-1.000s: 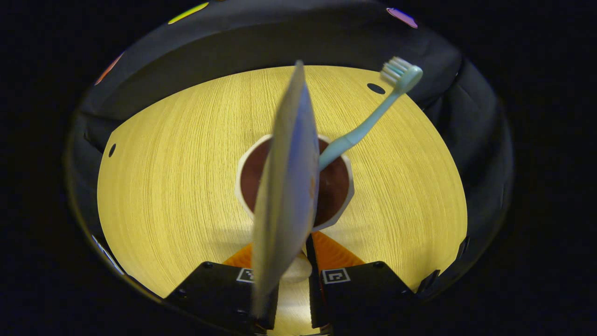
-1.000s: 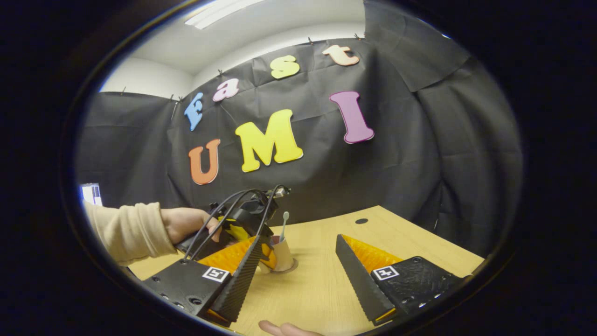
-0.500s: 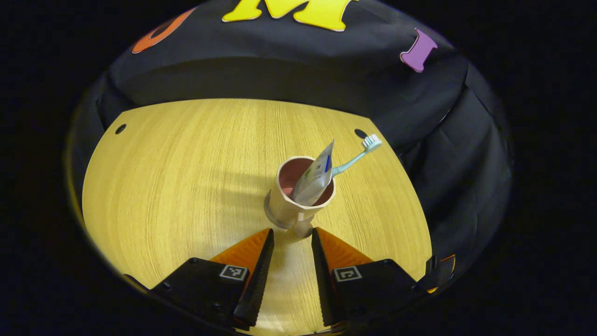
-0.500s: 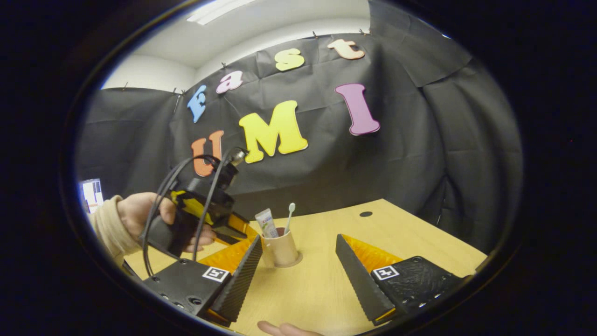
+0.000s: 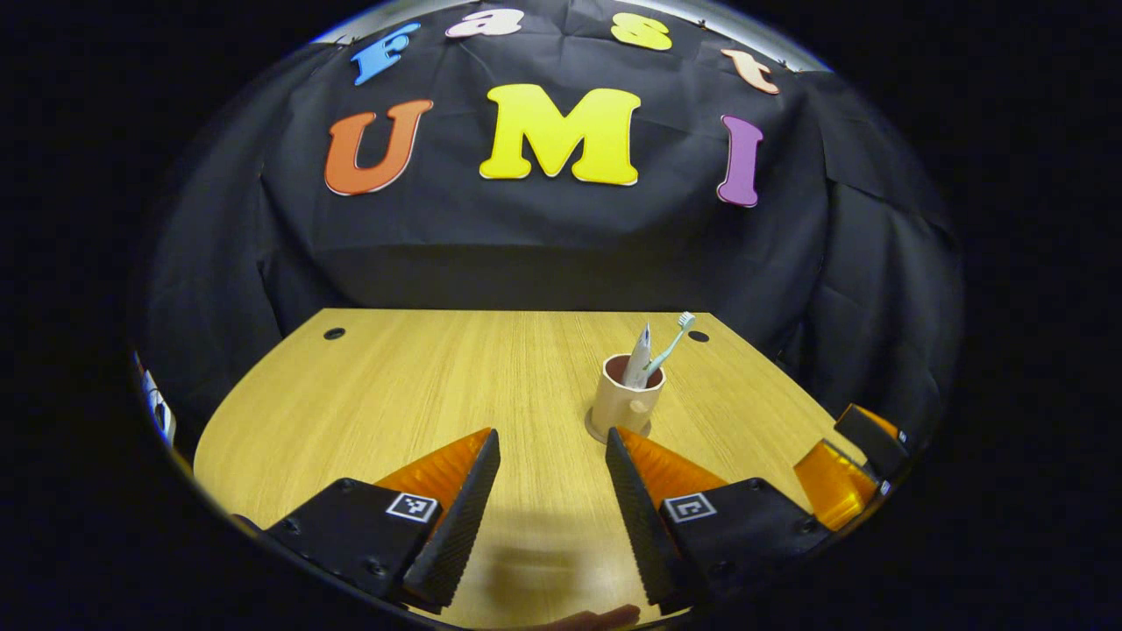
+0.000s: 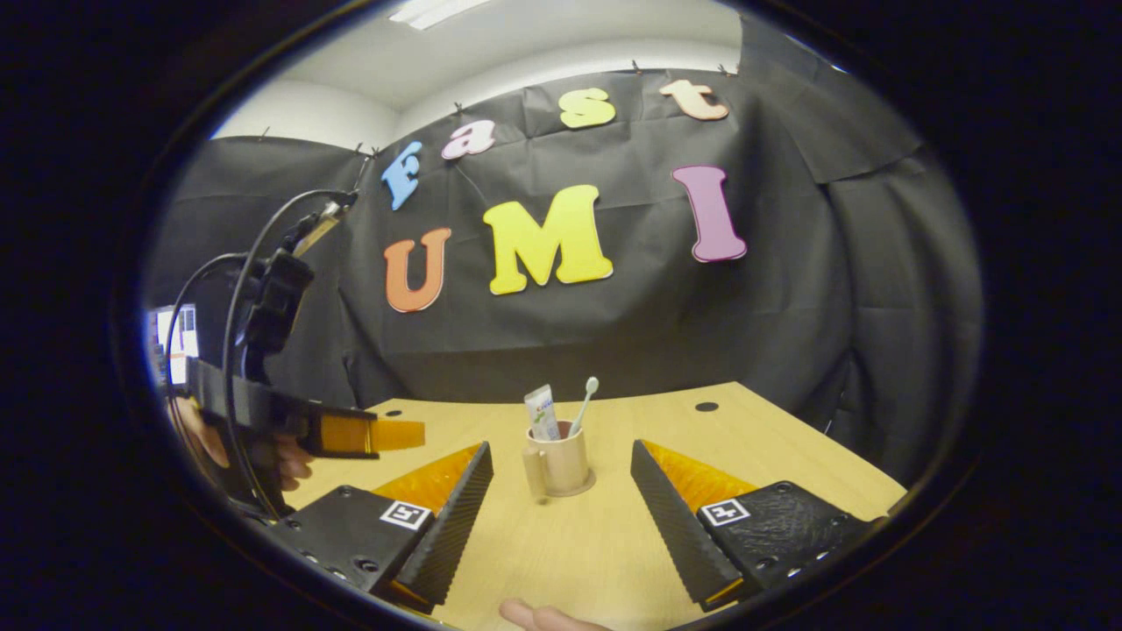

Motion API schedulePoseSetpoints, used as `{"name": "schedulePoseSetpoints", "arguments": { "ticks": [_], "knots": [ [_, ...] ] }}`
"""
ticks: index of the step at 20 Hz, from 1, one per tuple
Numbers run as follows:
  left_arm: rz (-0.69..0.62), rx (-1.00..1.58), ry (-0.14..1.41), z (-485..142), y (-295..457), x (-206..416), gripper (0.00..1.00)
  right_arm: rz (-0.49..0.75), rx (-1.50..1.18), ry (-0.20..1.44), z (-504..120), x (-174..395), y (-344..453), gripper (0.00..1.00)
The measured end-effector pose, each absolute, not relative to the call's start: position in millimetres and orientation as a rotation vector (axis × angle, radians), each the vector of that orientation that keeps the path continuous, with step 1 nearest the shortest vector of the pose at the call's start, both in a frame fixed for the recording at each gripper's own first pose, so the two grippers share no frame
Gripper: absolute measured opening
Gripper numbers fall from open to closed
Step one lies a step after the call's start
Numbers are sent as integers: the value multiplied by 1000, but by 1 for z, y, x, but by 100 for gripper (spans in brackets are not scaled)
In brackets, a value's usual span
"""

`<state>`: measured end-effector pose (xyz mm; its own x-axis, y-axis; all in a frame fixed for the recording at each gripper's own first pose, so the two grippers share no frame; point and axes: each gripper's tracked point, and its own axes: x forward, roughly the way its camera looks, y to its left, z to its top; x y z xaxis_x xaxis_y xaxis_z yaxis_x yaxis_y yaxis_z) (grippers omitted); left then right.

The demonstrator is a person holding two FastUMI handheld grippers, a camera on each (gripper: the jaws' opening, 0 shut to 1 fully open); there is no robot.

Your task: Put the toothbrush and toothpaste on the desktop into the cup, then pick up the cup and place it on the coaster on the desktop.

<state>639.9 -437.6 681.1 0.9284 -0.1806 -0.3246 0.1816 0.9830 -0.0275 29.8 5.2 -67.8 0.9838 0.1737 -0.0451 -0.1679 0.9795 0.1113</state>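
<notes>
Right gripper view looks across the desk (image 6: 614,543), a wide wooden top whose far edge runs along the booth's black cloth and whose right edge falls away near the right gripper (image 6: 561,499). That gripper hangs low with its fingers spread wide and nothing between them; the left gripper (image 5: 548,491) is likewise parted and empty, back from the cup (image 6: 559,463). The cup stands upright mid-desk on what looks like a thin round base, possibly the coaster, though I cannot tell for sure. Its small handle faces the left gripper. The toothpaste (image 6: 543,413) and toothbrush (image 6: 583,403) both stand inside, leaning on the rim, brush head tilted right. Judging by this, loading is done and the cup move, if any is left, is the step in hand: come in level from the near side, close on the wall below the rim, lift straight so nothing tips out. Bare desk lies all round the cup, leaving plenty of room.
</notes>
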Motion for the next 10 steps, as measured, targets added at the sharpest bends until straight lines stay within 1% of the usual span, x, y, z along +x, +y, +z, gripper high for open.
{"name": "schedulePoseSetpoints", "arguments": {
  "ticks": [1, 4, 7, 8, 10],
  "knots": [
    [-172, 8, 305, 684, -440, 640, 92, 163, 102, 65, -69, 29, 9, 95],
    [-108, 8, 199, 703, -422, 651, 94, 134, 64, 78, -69, 25, 15, 95],
    [-39, 28, 51, 734, -392, 630, 94, 79, 12, 63, -66, 19, 11, 96],
    [-39, 31, 28, 737, -389, 625, 95, 74, 2, 64, -67, 16, 12, 95],
    [-49, 30, 52, 724, -396, 615, 96, 65, -3, 60, -64, 10, 14, 96]
  ]
}}
